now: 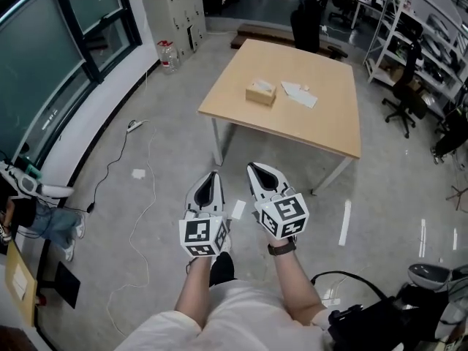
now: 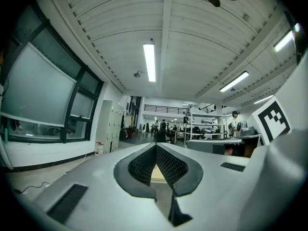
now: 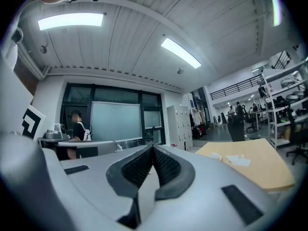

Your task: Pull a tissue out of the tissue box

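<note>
A tan tissue box (image 1: 260,92) sits on a light wooden table (image 1: 329,126) ahead of me, with loose white tissues (image 1: 300,93) lying just right of it. Both grippers are held over the floor, well short of the table. My left gripper (image 1: 213,174) is shut with nothing in it, its tips meeting in the left gripper view (image 2: 156,146). My right gripper (image 1: 253,167) is also shut and empty, tips together in the right gripper view (image 3: 152,147). In that view the table (image 3: 269,170) lies to the right with the white tissues (image 3: 239,160) on it.
Grey floor lies between me and the table, with a white cable (image 1: 139,218) and a paper scrap (image 1: 238,209) on it. Windows (image 1: 51,64) line the left wall. Shelving (image 1: 431,42) and office chairs (image 1: 406,97) stand to the right. A water jug (image 1: 167,55) is near the lockers.
</note>
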Motion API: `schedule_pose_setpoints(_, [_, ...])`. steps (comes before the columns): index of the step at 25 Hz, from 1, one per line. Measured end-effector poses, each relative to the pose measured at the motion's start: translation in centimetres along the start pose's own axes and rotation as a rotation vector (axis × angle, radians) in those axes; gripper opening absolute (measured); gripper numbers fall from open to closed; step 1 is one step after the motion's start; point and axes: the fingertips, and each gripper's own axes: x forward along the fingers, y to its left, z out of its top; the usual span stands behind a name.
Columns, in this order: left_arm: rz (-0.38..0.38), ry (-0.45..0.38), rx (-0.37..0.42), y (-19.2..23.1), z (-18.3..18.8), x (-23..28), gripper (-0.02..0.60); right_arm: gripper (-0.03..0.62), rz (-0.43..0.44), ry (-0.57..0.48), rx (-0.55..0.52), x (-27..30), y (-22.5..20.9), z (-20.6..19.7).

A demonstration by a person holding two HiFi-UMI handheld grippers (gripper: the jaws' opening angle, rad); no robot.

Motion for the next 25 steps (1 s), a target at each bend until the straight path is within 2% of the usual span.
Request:
schedule_pose_setpoints(8, [0.001, -0.09, -0.003, 11.3, 5.6, 11.3, -0.017, 0.002, 0.072, -0.025, -0.056, 15.7, 0.0, 4.3])
schedule_pose_setpoints(15, [-0.052, -0.081, -0.035, 18.4, 5.4, 18.8, -0.017, 0.002, -0.007, -0.03, -0.059, 24.9, -3.4, 4.8])
schedule_pose_setpoints(19, [-0.09, -0.045, -0.067, 19.4, 3.9, 23.0, -0.017, 0.002, -0.057, 0.009, -0.042, 27.4, -7.2, 3.7])
schedule_pose_setpoints(25, [-0.135, -0.016, -0.048, 19.1, 1.9, 30.0, -0.017, 0.002, -0.129, 0.009, 0.001, 31.2, -14.8, 2.4])
